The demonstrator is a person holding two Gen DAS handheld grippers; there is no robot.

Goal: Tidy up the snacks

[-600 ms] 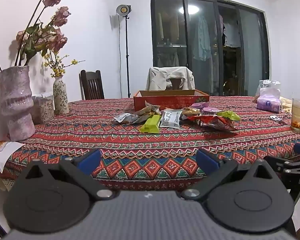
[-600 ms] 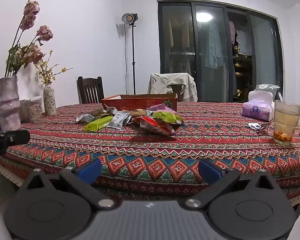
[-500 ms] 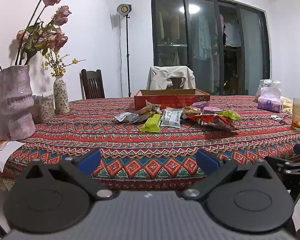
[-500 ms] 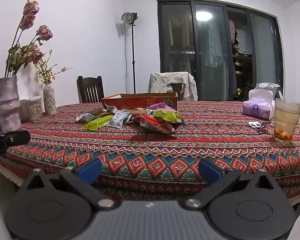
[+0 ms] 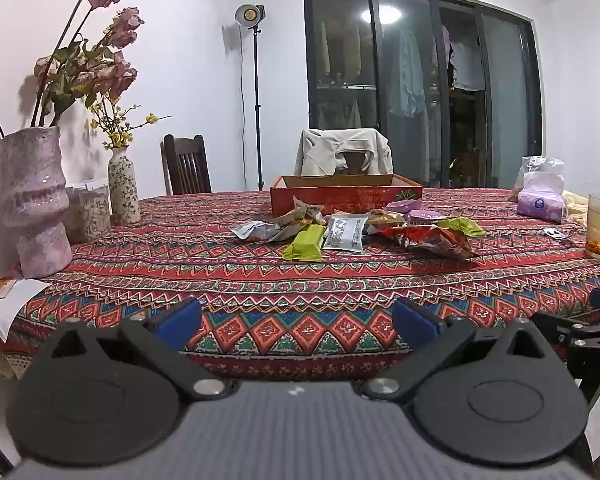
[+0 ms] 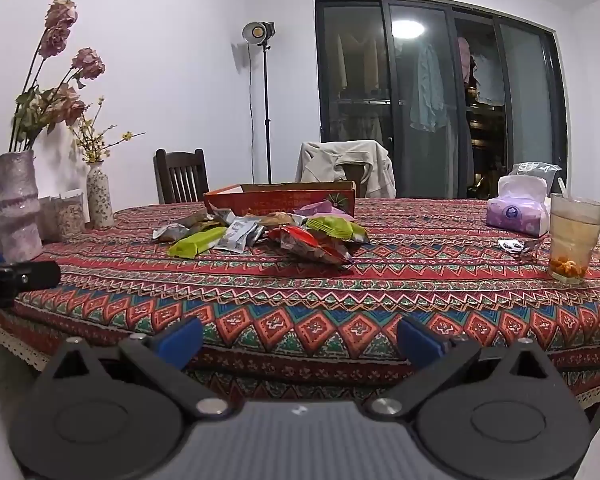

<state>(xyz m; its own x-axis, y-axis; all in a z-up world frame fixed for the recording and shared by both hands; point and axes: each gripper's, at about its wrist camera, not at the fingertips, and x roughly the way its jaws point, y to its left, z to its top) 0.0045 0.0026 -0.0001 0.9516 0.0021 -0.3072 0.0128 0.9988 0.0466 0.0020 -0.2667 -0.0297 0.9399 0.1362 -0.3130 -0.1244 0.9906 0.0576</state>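
Note:
Several snack packets lie in a heap mid-table: a green bar [image 5: 305, 243] [image 6: 198, 242], a silver sachet [image 5: 346, 232] [image 6: 240, 234], a red crinkled bag [image 5: 432, 240] [image 6: 312, 245] and a green pack [image 5: 462, 227] [image 6: 336, 228]. Behind them stands a shallow red cardboard box [image 5: 346, 198] [image 6: 280, 200]. My left gripper [image 5: 296, 322] hangs open at the table's near edge, well short of the heap. My right gripper [image 6: 298, 340] is open too, equally far back, with nothing between its fingers.
A patterned tablecloth [image 5: 260, 280] covers the table. Two vases with dried flowers [image 5: 32, 204] [image 5: 123, 186] and a jar stand at the left. A tissue pack [image 6: 518, 212], a glass of drink [image 6: 574, 238] and an orange bottle stand at the right. Chairs sit behind the table.
Both views have tilted up very slightly, so the table sits a touch lower in the frames. Both grippers stay open and the snacks have not moved.

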